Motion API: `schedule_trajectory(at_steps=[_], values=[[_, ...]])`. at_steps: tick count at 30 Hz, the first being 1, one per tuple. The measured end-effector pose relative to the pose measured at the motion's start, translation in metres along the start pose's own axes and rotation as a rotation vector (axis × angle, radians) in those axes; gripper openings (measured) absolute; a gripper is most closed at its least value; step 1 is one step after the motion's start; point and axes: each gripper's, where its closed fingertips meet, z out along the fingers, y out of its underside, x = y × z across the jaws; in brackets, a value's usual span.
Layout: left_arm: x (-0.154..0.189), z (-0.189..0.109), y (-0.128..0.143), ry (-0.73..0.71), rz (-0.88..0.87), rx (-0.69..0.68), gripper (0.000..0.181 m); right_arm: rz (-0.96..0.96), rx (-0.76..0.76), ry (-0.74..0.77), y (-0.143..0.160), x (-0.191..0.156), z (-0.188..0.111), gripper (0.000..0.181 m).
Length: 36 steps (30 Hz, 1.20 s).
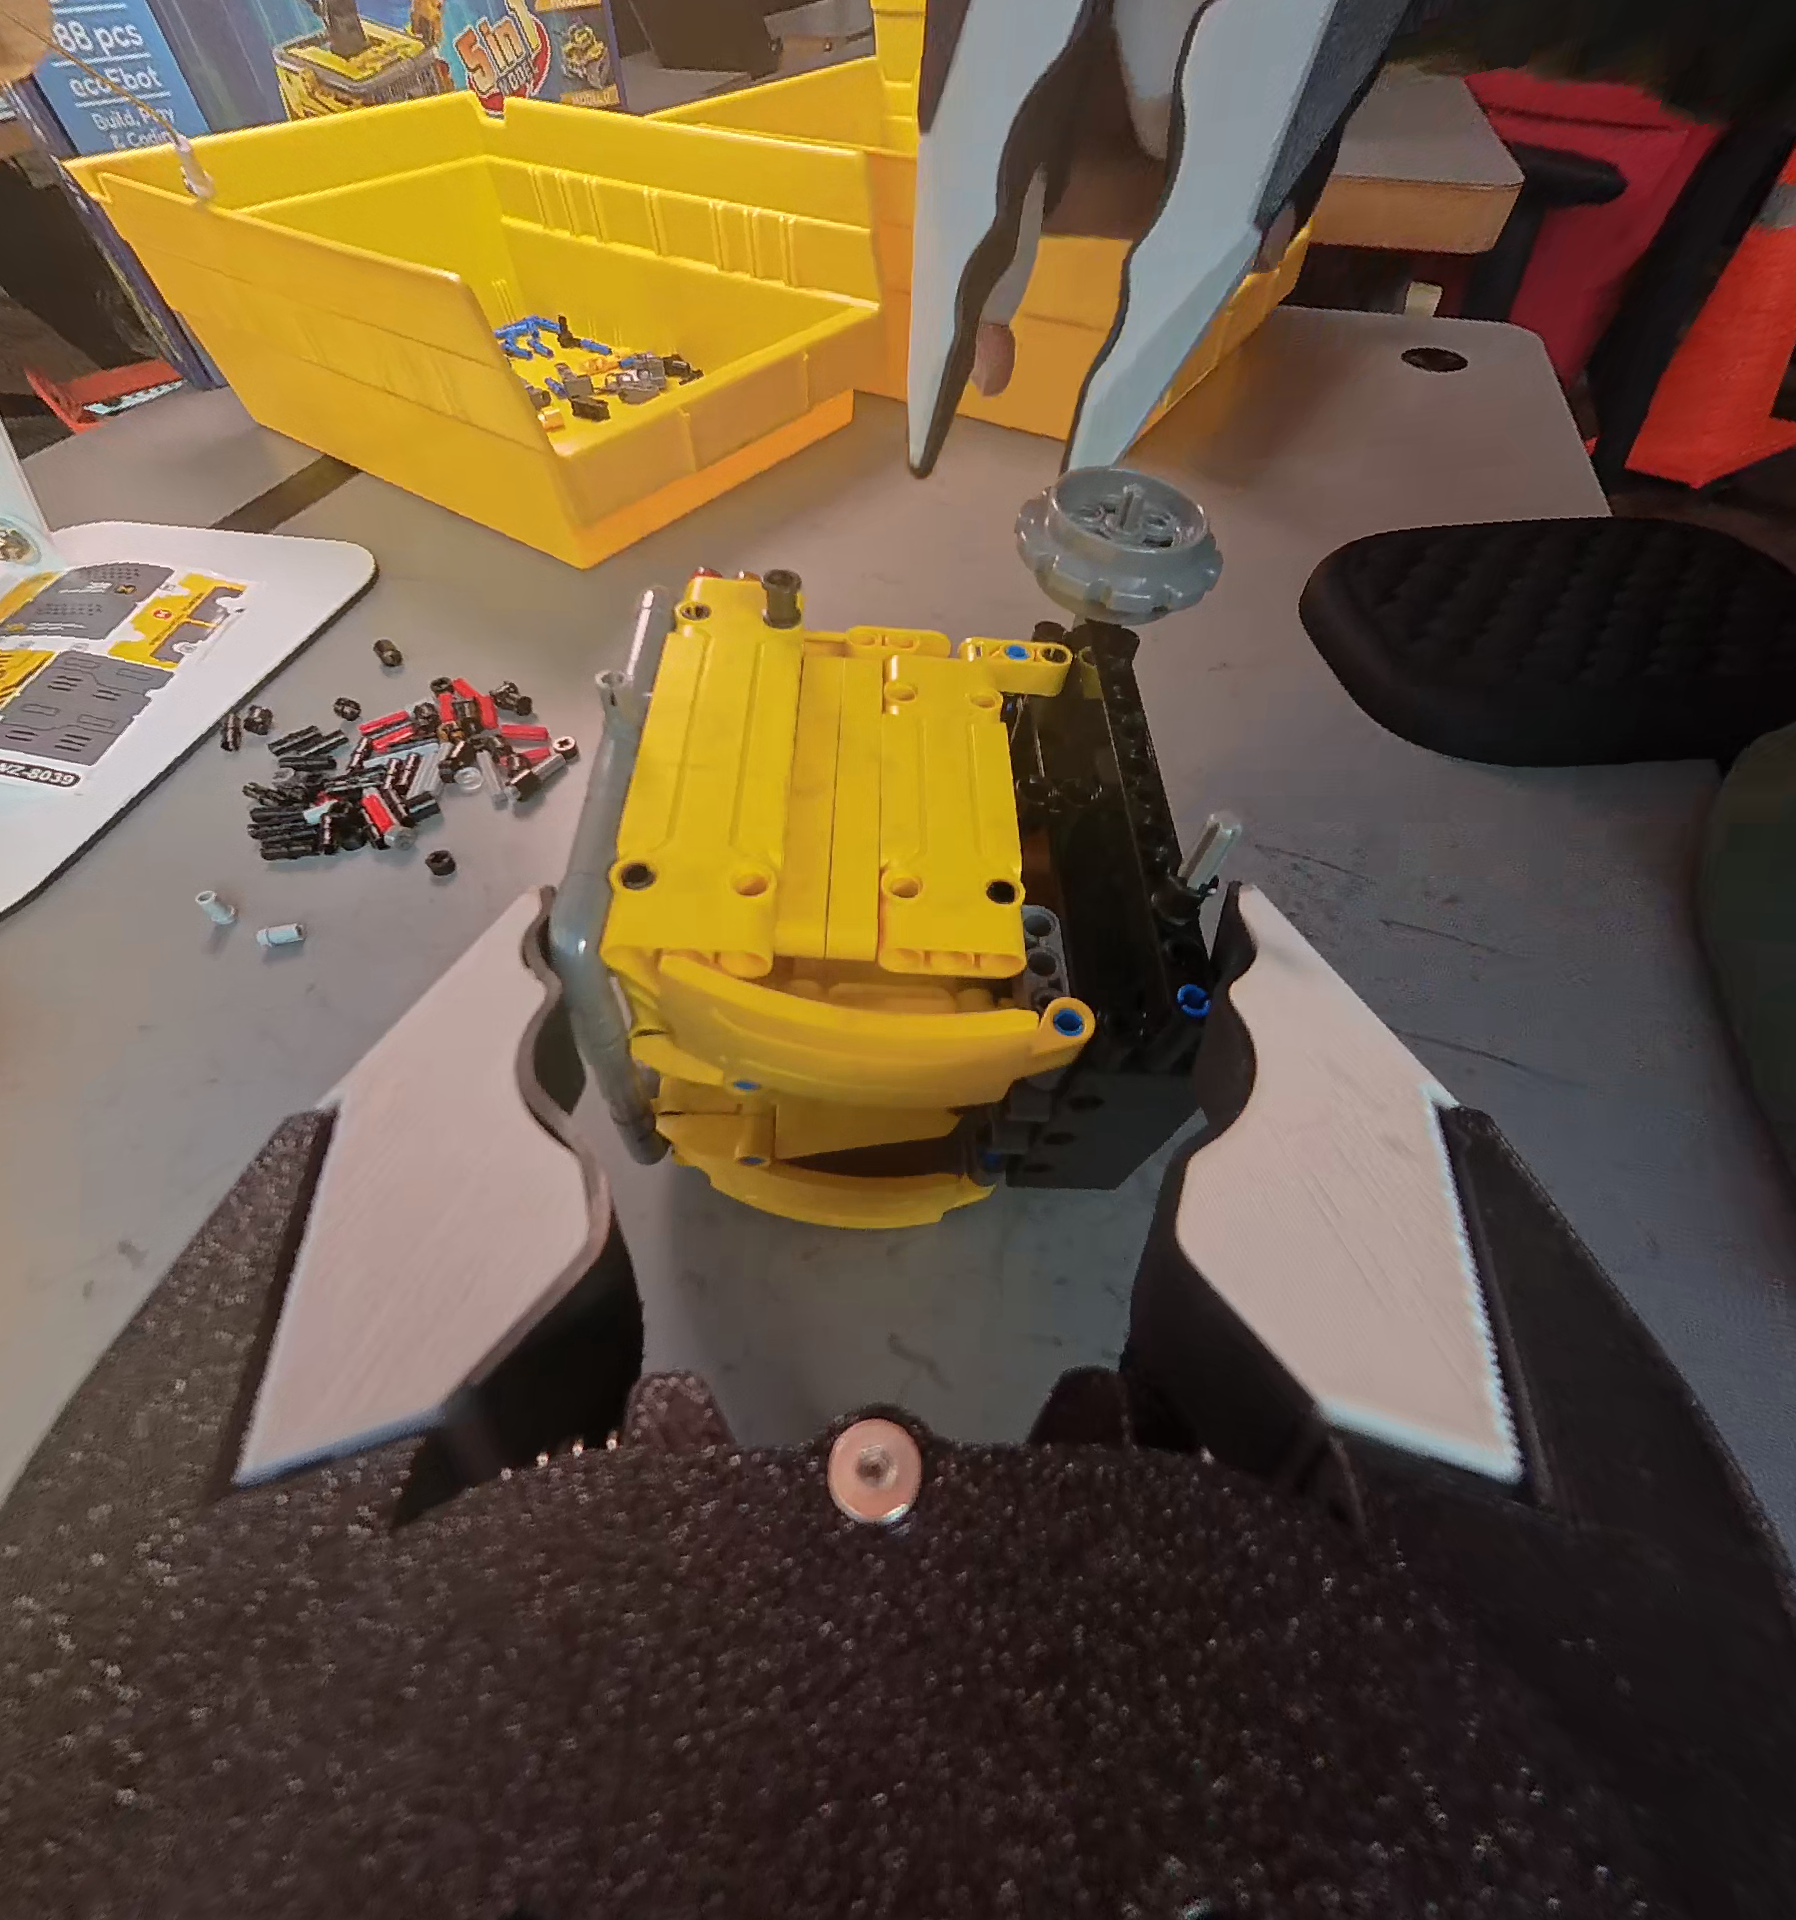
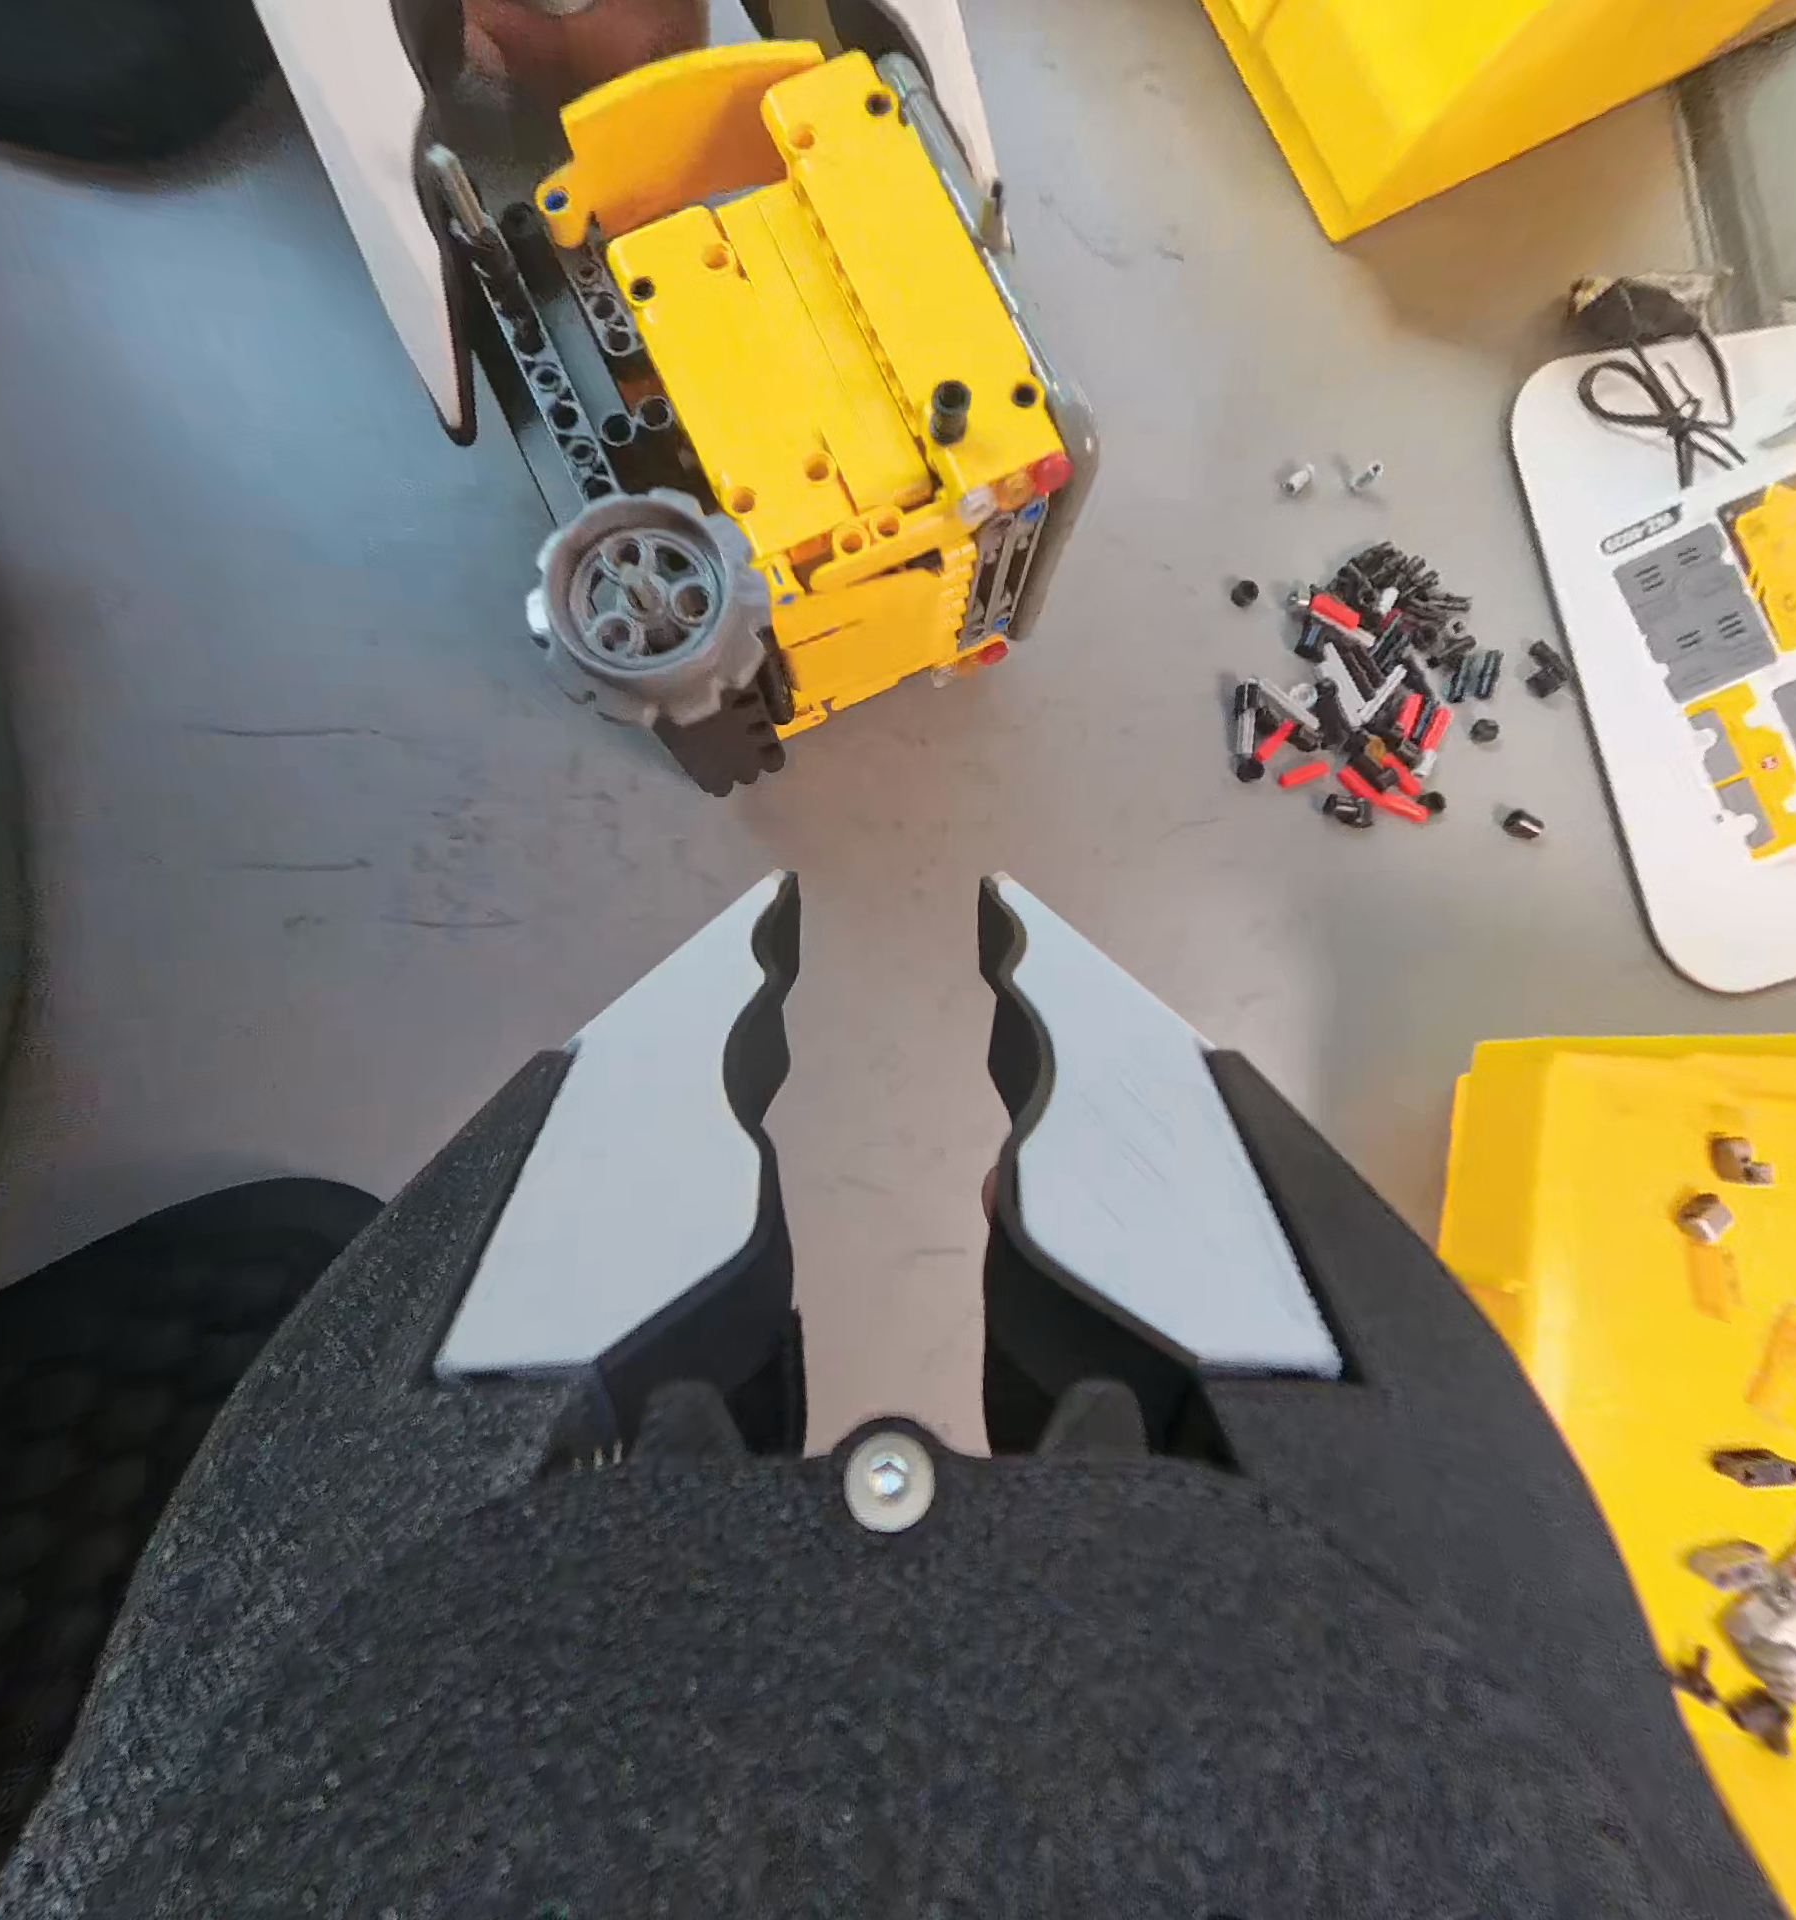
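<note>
Yellow brick model [image 1: 821,883] is pinched by the left gripper [image 1: 878,997] on the bench [image 1: 1393,935]; right gripper [image 2: 889,894] is held spread, empty, near the grey wheel [image 2: 645,613].

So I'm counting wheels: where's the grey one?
The grey wheel sits on the far black corner of the yellow brick model, just below the right gripper.

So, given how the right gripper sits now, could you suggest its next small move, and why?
Probably ease the right gripper forward toward the grey wheel: its jaws are open and empty, short of it, while the left gripper clamps the yellow model.
</note>
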Motion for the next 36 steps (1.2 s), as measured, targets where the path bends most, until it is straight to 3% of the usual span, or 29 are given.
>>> schedule_trajectory(at_steps=[7,11,14,16,19,23,29,31,36], values=[[0.002,-0.004,0.0,0.005,0.031,-0.013,0.119,0.066,0.135,0.009,0.006,0.006,0.015,0.028],[-0.001,-0.027,-0.007,-0.008,0.081,-0.053,0.116,0.06,0.202,0.022,-0.001,0.005,0.018,0.028],[-0.005,-0.055,-0.004,-0.045,0.101,-0.14,0.093,0.084,0.226,0.021,0.001,0.004,0.022,0.028],[-0.004,-0.071,0.014,-0.048,0.084,-0.253,0.078,0.091,0.231,0.023,0.006,0.002,0.023,0.028],[-0.006,-0.09,0.051,-0.104,0.07,-0.449,0.076,0.106,0.241,0.031,0.014,0.001,0.025,0.028],[-0.005,-0.095,0.083,-0.137,-0.017,-0.54,0.07,0.142,0.275,0.024,0.02,-0.002,0.029,0.028],[-0.004,-0.085,0.1,-0.152,-0.071,-0.546,0.054,0.136,0.279,0.03,0.027,-0.011,0.028,0.028],[-0.006,-0.082,0.098,-0.166,-0.074,-0.519,0.04,0.146,0.29,0.039,0.027,-0.011,0.023,0.028],[-0.003,-0.086,0.079,-0.206,-0.044,-0.455,0.04,0.144,0.406,0.041,0.001,-0.021,-0.006,0.032]])
